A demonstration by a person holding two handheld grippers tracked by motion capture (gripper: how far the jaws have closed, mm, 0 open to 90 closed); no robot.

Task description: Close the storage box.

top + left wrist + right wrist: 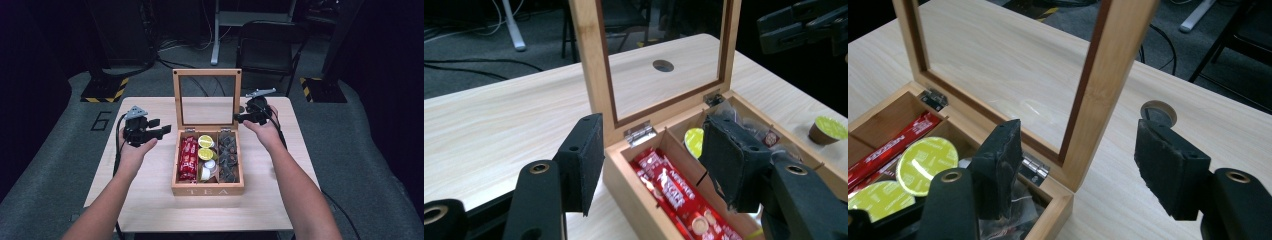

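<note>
A wooden tea box (207,190) stands open mid-table, its glass-windowed lid (178,100) upright. Inside lie red packets (188,159) on the left, green-topped capsules (205,141) and white cups (206,172) in the middle, and dark wrapped tea bags (228,157) on the right. My left gripper (161,127) hovers open just left of the box's back left corner, nothing between its pads (584,160). My right gripper (240,118) is open at the lid's right edge. In the right gripper view the lid's side frame (1098,100) stands between the pads (1168,170), untouched.
A brown capsule with a green top (829,131) sits on the table to the right of the box. A round cable hole (1158,112) lies in the tabletop behind the lid. A chair (267,45) and a desk leg (216,35) stand beyond the table.
</note>
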